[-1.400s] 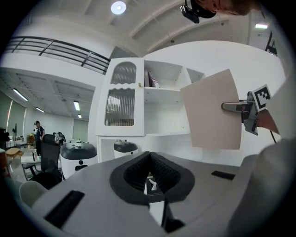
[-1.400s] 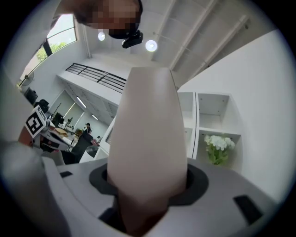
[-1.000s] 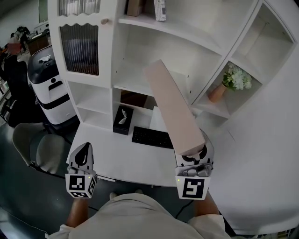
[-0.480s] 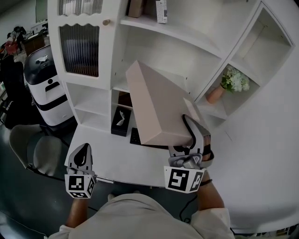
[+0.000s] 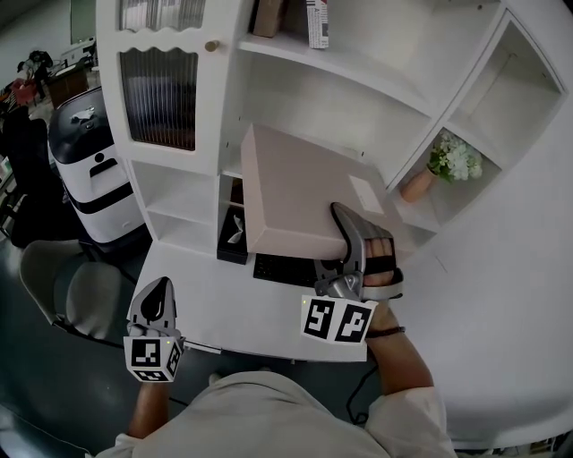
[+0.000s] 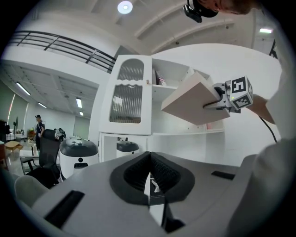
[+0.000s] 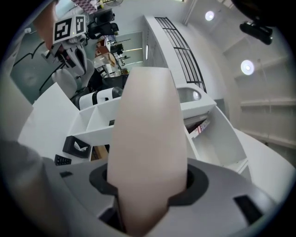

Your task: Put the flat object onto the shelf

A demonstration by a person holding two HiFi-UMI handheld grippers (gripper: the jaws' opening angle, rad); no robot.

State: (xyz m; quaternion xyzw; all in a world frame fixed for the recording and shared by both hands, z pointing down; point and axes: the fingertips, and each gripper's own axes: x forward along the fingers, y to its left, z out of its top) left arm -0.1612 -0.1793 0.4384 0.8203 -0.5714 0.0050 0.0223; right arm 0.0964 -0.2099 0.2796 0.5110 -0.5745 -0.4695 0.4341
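A flat beige box [image 5: 300, 192] lies level in the air in front of the white shelf unit [image 5: 295, 98], its far edge near the middle shelf opening. My right gripper [image 5: 347, 237] is shut on the box's near right corner, one finger over it and one under. In the right gripper view the box [image 7: 148, 134] fills the gap between the jaws. Low at the left, my left gripper [image 5: 154, 302] hangs over the desk edge, shut on nothing. From the left gripper view the box [image 6: 192, 99] and right gripper [image 6: 217, 99] show up high.
On the white desk [image 5: 215, 309] lie a black keyboard [image 5: 279, 268] and a black tissue box [image 5: 231, 240]. A flower pot [image 5: 448, 159] stands in the right cubby. Books [image 5: 316, 20] occupy the top shelf. A white machine [image 5: 89, 152] and a chair [image 5: 76, 286] stand left.
The right gripper has rolled and moved left toward the shelf, so the box went from standing on edge to lying flat. The left gripper stayed where it was.
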